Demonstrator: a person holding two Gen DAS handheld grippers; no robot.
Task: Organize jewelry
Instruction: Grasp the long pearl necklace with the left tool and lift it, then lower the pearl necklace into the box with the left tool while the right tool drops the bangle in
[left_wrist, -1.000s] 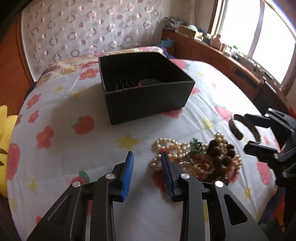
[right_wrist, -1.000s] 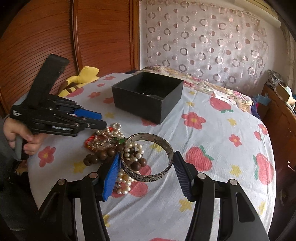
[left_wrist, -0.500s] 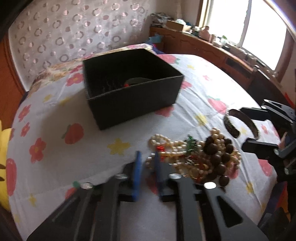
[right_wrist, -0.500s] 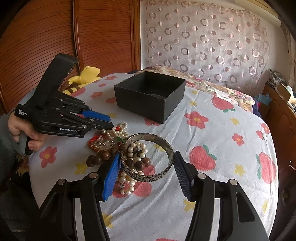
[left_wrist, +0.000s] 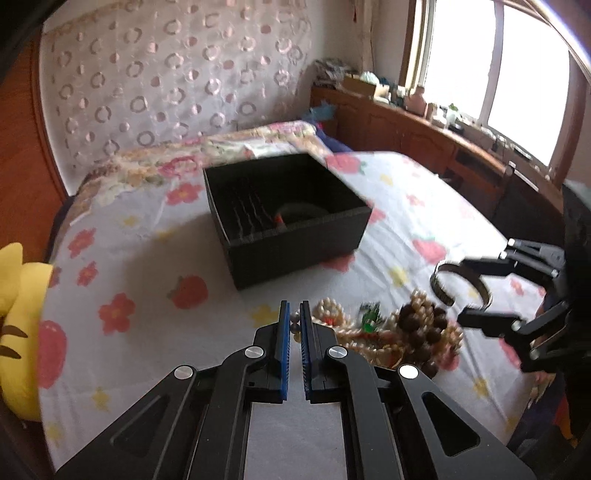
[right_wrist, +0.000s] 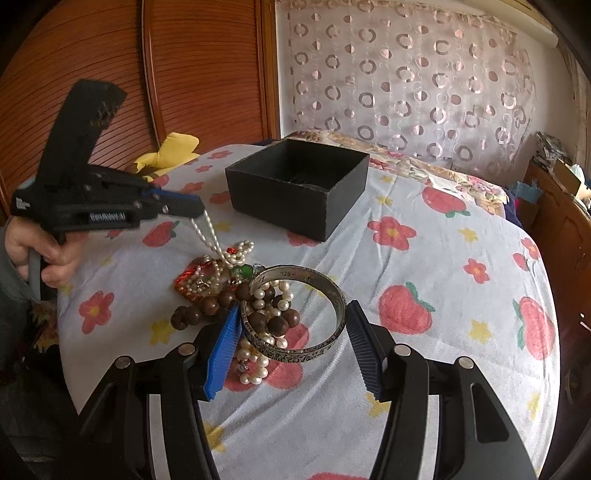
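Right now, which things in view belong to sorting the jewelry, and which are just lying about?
Job:
left gripper, shut on pearl strand
right gripper, holding silver bangle
jewelry pile
black box

Lying about:
yellow plush
clutter on the wooden counter

The box (right_wrist: 295, 188) is matte black inside and out. It sits on a pale cloth (right_wrist: 424, 258) printed with red strawberries, red flowers with yellow centres, and small yellow blossoms. The pearl strand (right_wrist: 207, 236) is creamy white; the wooden beads (right_wrist: 210, 306) are dark brown, tangled beside bits of red cord and green stones. The bangle (right_wrist: 295, 317) is dull silver with engraved lettering. Both grippers, left (left_wrist: 294, 325) and right (right_wrist: 291, 339), are black with bright blue ribbed pads. The curtain (right_wrist: 406, 74) is white with pinkish rings; the wall panel (right_wrist: 184, 66) is reddish-brown wood. A yellow plush (left_wrist: 18, 325) shows at the edge.
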